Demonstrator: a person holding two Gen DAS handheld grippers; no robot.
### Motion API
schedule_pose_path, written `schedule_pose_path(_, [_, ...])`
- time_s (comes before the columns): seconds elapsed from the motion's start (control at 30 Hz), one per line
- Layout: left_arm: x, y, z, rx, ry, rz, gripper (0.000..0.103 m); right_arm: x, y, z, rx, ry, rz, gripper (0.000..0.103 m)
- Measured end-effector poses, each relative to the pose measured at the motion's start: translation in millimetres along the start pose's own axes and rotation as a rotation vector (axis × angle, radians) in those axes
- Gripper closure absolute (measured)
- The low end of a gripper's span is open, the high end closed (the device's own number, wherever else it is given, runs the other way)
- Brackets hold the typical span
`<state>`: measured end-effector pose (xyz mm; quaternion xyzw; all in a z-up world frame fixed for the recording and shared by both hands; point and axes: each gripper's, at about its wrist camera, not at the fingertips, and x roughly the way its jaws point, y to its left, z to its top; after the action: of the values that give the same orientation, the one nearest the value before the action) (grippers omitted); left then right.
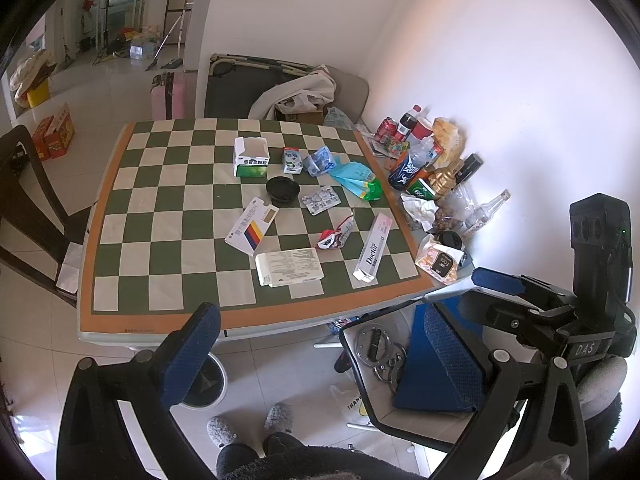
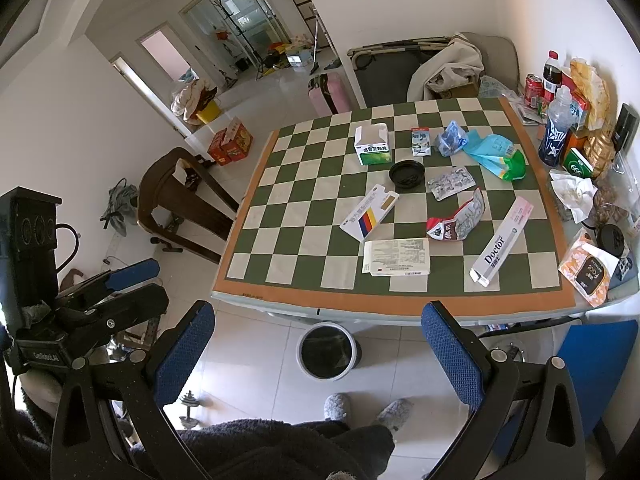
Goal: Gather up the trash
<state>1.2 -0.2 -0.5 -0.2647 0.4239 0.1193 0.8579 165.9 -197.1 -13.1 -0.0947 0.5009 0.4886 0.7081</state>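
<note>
Empty boxes [image 2: 397,257], a crumpled wrapper [image 2: 456,219] and other litter lie scattered on a green checkered table [image 2: 280,240] against a white wall. A round bin [image 2: 328,350] stands on the tiled floor below its near edge. The left gripper [image 1: 320,360] and right gripper [image 2: 318,354] hover short of the table, jaws spread, holding nothing.

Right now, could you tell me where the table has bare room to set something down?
The left half of the checkered cloth is bare, left of the striped box and green box. The right edge by the wall is crowded with bottles and wrappers.
</note>
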Motion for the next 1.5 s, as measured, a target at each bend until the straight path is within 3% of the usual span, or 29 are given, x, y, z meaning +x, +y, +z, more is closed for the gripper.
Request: schedule_pose_path(1.5, [-1.5,1.5,0.3,0.001,-0.004,-0.002,0.000,-1.5,1.3,-0.5,-0.009,0.003,0.011,0.000])
